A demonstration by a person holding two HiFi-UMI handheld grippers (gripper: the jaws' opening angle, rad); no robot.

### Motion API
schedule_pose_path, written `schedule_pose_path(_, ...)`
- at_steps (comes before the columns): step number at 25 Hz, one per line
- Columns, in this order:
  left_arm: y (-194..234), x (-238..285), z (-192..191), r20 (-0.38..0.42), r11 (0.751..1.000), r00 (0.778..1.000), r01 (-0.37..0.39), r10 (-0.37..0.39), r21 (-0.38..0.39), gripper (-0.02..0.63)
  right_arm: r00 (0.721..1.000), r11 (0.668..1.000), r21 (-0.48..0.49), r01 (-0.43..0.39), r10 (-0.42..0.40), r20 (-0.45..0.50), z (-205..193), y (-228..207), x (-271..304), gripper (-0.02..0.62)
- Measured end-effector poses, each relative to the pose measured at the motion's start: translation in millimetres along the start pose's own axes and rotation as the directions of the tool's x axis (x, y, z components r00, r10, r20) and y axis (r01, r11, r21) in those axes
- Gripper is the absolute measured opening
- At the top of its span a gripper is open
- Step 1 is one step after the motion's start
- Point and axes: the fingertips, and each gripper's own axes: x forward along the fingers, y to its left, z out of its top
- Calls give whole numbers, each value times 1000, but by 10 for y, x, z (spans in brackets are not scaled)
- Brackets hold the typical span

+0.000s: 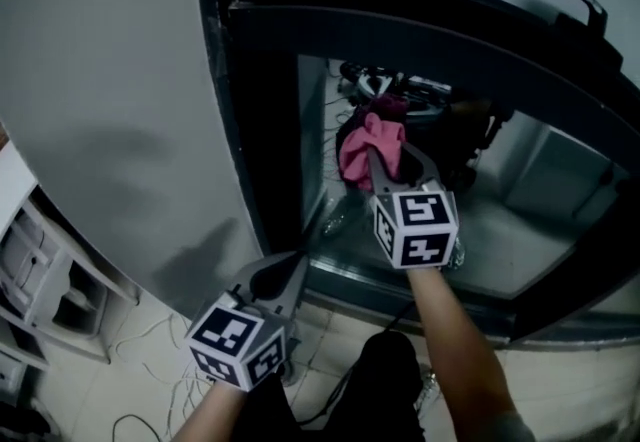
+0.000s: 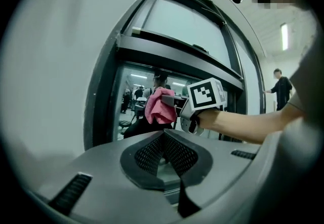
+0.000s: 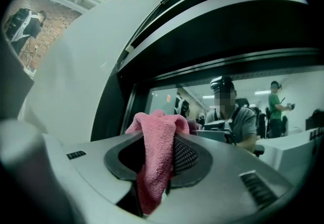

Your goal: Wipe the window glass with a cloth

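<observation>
Left gripper (image 1: 295, 265) low beside window frame (image 1: 268, 180), jaws pressed together on nothing. Right gripper (image 1: 385, 165) higher, pinching bunched pink cloth (image 1: 365, 150) up against glass (image 1: 500, 220), near its left edge.

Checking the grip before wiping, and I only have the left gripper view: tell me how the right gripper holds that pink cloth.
Observer: In the right gripper view the right gripper is shut on the pink cloth, a tail hanging below the jaws.
Operator: Now place my left gripper.
Observer: Head view puts the left gripper low, by the window frame's lower-left corner, off the glass.
Operator: Report where the cloth sits on the pane.
Observer: Head view: at the pane's left part; contact I cannot confirm.
</observation>
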Motion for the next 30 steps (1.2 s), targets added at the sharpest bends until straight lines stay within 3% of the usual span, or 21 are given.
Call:
schedule_pose_path(7,-768,512,-80,-25,988,988,154,-153,16,0,987,987,-4,160,-160,-3,-121,-1004,-819,112)
schedule_pose_path(14,-1589,918,-210,-63,959,958,283,-281,33,0,946,946,16,325,-325,-10,-243,-1968,-1674,112)
schedule_pose_path(21,-2413,1237,-320,-98,914,913,403,-397,47,0,868,867,47,496,-494,-58,-497,-2943,-2552,112)
schedule_pose_path(30,-3338,1501,-543,-150,838,832,544,-534,37,0,745,750,8,662,-656,-123,-758,-4028,-3509,111)
